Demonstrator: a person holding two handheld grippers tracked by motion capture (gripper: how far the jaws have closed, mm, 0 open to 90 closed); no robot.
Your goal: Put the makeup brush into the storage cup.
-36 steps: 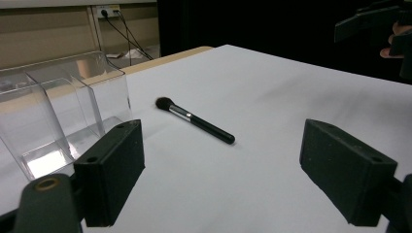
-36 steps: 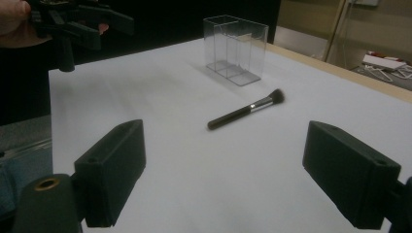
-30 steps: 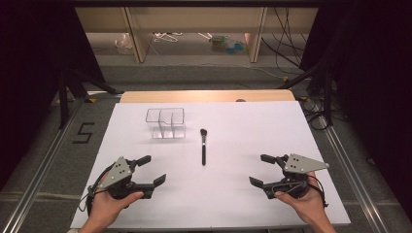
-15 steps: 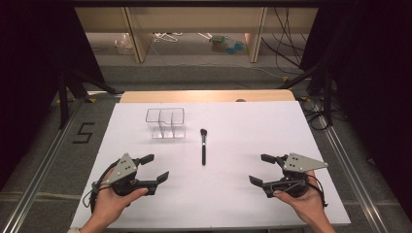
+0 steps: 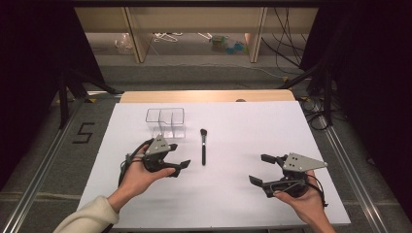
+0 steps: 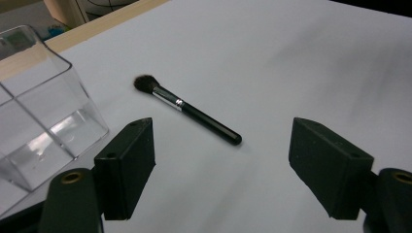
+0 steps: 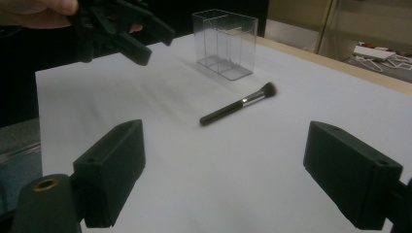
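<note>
High view, table (image 5: 291, 131): white sheet over the top, a bare wooden strip along the far edge.
Makeup brush (image 5: 203, 145): flat on the sheet near the table's middle, bristle head toward 12 o'clock, black handle toward 6 o'clock. Nothing touches it.
Clear organiser box (image 5: 166, 122): upright, with inner dividers, at about 10 o'clock from the brush and just apart from it.
Left gripper (image 5: 176, 164): in the person's left hand (image 5: 138, 174), at about 8 o'clock from the brush and close to its handle end, tips pointing toward 3 o'clock. Jaws wide apart, nothing between them; they have just been closing a little.
Left gripper view: brush (image 6: 187, 109) lies beyond the jaw tips, slanting across the gap; box corner (image 6: 43, 111) beside one jaw.
Right gripper (image 5: 260, 170): in the right hand (image 5: 303, 204), at about 4 o'clock from the brush and well apart from it. Jaws wide apart, nothing between them.
Right gripper view: brush (image 7: 238, 109) and box (image 7: 224, 42) ahead of the jaws; the other gripper (image 7: 141, 39) hangs above the sheet at 11 o'clock.
</note>
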